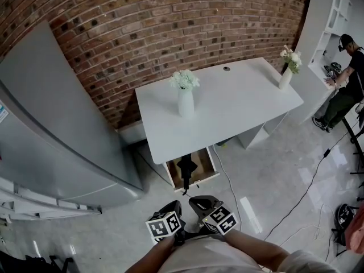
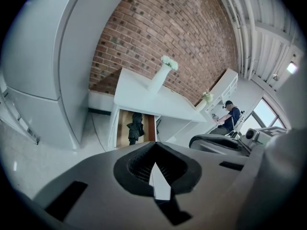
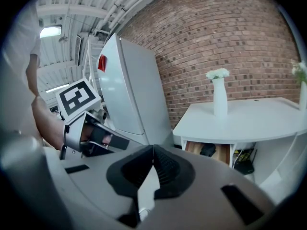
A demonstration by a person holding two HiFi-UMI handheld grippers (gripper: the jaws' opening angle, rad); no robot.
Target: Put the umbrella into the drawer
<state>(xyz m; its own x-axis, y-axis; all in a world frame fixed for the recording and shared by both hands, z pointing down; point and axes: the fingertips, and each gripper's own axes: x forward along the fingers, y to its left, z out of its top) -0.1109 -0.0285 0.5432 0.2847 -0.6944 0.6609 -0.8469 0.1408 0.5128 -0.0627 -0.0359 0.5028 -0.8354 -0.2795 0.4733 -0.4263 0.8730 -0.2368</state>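
L gripper (image 2: 154,163) and R gripper (image 3: 152,159) are both hanging clenched, empty, well apart from the bench (image 1: 239,104). Black umbrella (image 1: 186,169) is lying inside the open drawer (image 1: 211,165) under bench's front edge.

The head view looks steeply down from well back at the white table (image 1: 227,107) and its open drawer (image 1: 203,161). Both gripper views sit lower, side by side (the left one further left), facing the same table, drawer and brick wall (image 1: 170,27).
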